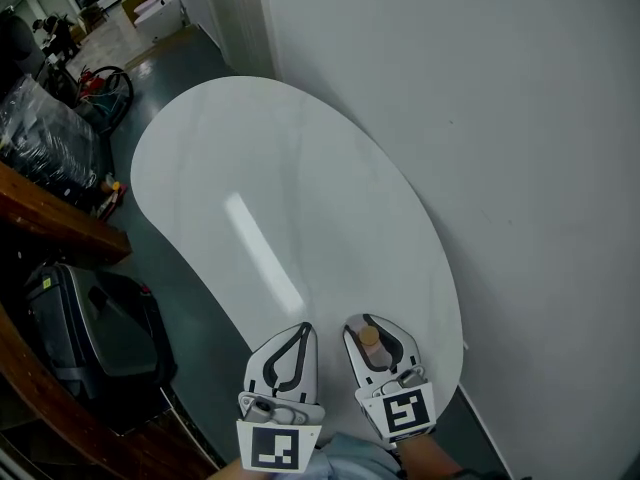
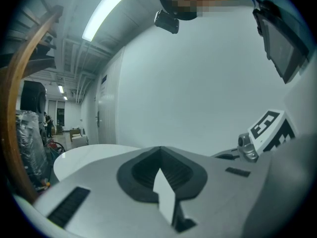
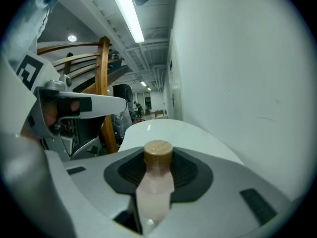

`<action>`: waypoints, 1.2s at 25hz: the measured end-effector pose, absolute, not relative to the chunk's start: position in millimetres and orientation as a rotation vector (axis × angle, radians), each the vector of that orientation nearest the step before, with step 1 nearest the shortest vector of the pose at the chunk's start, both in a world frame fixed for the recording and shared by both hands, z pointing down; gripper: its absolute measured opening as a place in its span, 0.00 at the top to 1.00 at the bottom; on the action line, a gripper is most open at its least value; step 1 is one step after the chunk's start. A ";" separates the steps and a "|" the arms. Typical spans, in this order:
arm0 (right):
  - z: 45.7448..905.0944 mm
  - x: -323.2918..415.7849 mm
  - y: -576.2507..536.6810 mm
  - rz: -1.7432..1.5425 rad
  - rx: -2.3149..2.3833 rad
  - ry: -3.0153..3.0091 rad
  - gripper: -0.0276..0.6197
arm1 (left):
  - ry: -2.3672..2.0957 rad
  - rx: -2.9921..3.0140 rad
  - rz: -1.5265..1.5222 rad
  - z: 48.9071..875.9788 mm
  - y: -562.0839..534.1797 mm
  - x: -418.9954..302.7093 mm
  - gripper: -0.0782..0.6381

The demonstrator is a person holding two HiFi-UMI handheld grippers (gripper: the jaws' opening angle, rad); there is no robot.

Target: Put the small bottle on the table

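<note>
A small pale pink bottle with a brown cap stands up between the jaws of my right gripper, which is shut on it over the near end of the white oval table. In the right gripper view the bottle fills the middle of the gripper, cap upward, with the table beyond it. My left gripper hovers just to the left, shut, with no object in it. The left gripper view shows its jaws meeting at the tip, with the table behind.
A white wall runs along the table's right side. On the floor at the left stand a dark bag and black wrapped goods, with a wooden rail between them. Cardboard boxes sit far back.
</note>
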State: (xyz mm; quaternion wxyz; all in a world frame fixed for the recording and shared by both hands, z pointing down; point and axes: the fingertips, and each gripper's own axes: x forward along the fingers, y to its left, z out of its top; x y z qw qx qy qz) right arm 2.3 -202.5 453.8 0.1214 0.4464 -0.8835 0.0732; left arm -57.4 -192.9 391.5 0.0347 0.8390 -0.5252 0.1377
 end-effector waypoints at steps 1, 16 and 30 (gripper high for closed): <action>456.6 0.9 -204.1 0.202 1.296 -2.582 0.77 | -1.592 2.629 0.479 392.6 -194.7 -56.4 0.89; 493.5 -3.4 -205.3 0.337 1.280 -2.513 0.77 | -1.518 2.575 0.563 415.6 -202.2 -61.1 0.89; 507.3 -4.4 -205.0 0.313 1.257 -2.504 0.77 | -1.556 2.417 0.481 425.4 -202.0 -70.1 0.89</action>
